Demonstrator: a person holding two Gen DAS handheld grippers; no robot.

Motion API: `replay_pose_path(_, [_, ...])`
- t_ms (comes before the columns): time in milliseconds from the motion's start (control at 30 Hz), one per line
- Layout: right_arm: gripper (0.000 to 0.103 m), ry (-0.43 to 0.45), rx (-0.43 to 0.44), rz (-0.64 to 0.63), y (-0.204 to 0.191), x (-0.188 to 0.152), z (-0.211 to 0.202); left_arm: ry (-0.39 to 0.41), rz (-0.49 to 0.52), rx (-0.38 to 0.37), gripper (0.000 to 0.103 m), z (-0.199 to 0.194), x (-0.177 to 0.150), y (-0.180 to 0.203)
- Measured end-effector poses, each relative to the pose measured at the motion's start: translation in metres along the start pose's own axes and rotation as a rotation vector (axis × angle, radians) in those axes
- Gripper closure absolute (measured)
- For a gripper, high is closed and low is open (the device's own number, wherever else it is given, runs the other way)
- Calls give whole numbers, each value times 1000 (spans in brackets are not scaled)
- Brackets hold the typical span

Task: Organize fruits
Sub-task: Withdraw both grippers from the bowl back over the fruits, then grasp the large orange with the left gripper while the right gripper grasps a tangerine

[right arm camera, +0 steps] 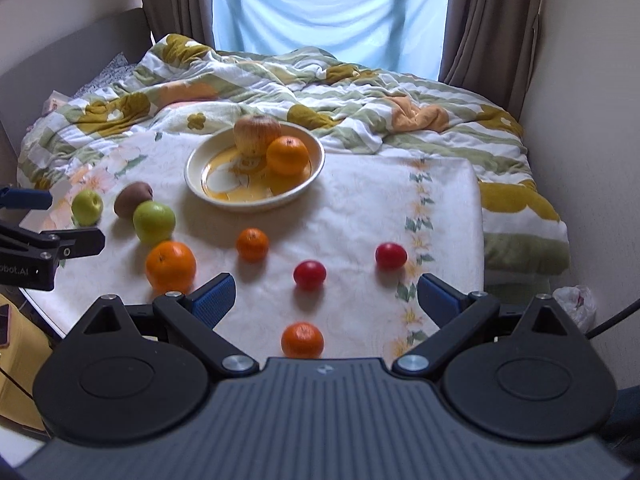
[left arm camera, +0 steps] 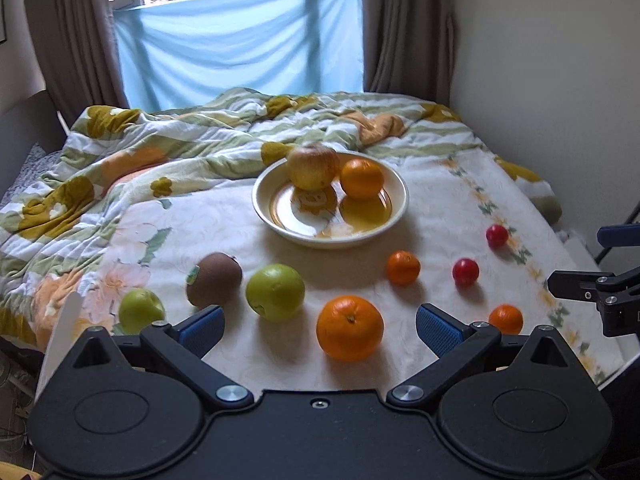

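Note:
A cream bowl [left arm camera: 394, 216] [right arm camera: 196, 188] on the bed holds a yellow-red apple [left arm camera: 313, 168] [right arm camera: 256, 134] and an orange [left arm camera: 361, 179] [right arm camera: 288, 156]. Loose on the cloth lie a large orange [left arm camera: 349, 327] [right arm camera: 170, 267], two green apples [left arm camera: 275, 291] [left arm camera: 141, 311], a kiwi [left arm camera: 214, 279] [right arm camera: 132, 199], small mandarins [left arm camera: 403, 267] [right arm camera: 302, 340] and two red fruits [left arm camera: 465, 272] [right arm camera: 309, 275]. My left gripper [left arm camera: 320, 326] is open, the large orange between its blue pads. My right gripper [right arm camera: 326, 300] is open above the near mandarin.
A rumpled flowered quilt [left arm camera: 180, 140] covers the far half of the bed. Walls stand close on the right [left arm camera: 540, 60]. Curtains and a blue sheet [left arm camera: 240, 44] hang at the window. The cloth's near edge drops off just under both grippers. A plastic bag [right arm camera: 576, 300] lies right of the bed.

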State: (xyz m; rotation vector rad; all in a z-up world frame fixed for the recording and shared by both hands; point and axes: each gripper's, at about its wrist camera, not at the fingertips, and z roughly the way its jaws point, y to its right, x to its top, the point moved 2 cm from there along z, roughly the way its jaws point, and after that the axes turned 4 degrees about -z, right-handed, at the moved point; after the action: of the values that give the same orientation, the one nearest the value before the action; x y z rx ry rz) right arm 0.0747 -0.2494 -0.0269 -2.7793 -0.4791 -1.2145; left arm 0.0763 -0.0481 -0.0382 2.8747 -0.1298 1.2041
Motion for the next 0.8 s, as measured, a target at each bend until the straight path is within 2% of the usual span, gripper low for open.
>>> replay_pose_path(200, [0,-16,5,18,-5,-33,25,-26,127,0,0,38,-25,17])
replay_pose_path(367, [0,-43,20,25,-11,-54,44,-47,134,-9,2,65,-32,22])
replay_pose_path(433, [0,-47,24,28,-13,-59,49,-54,121,-10,9,74,-31,22])
replay_pose_path(567, [0,-61,29,38,-15,-64,58,-74,94,-14,14,86,-28,18])
replay_pose_path(633, [0,-62,32,40,-16,-65,61,-83,88,-34,24,89,-27,18])
replay_pose_path(767, [0,-58,33,37,-17,-64,63,-90,84,-41,31,91,-26,19])
replay_pose_path(800, [0,-56,34,36,-17,-64,63,-92,81,-45,40,91,-26,19])
